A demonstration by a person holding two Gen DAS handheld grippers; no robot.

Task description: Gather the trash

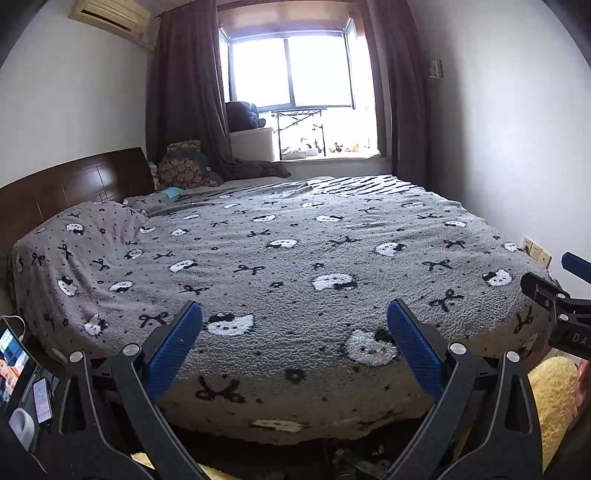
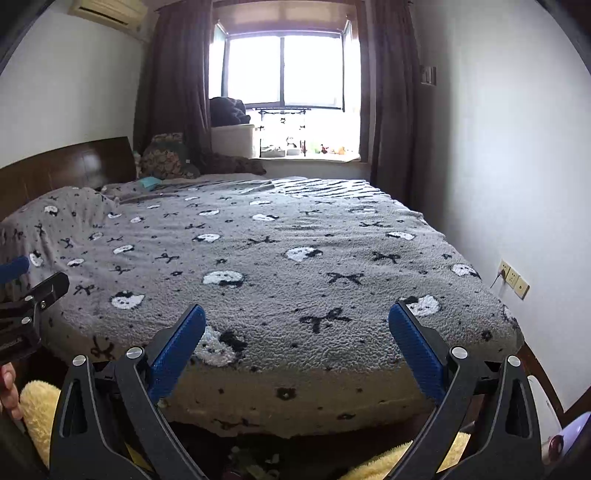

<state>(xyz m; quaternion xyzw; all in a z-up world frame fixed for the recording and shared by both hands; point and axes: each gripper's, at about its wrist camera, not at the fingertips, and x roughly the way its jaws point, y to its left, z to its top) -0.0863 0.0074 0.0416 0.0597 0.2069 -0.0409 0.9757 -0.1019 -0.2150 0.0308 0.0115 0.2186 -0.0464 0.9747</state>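
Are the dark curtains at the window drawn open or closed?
Open: the curtains hang bunched at both sides, and the bright window shows between them.

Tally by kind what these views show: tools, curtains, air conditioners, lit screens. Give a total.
Tools: 2, the left tool and the right tool, both open
Curtains: 2, the left curtain and the right curtain
Air conditioners: 1, the air conditioner
Lit screens: 2, the tablet and the phone
Total: 7
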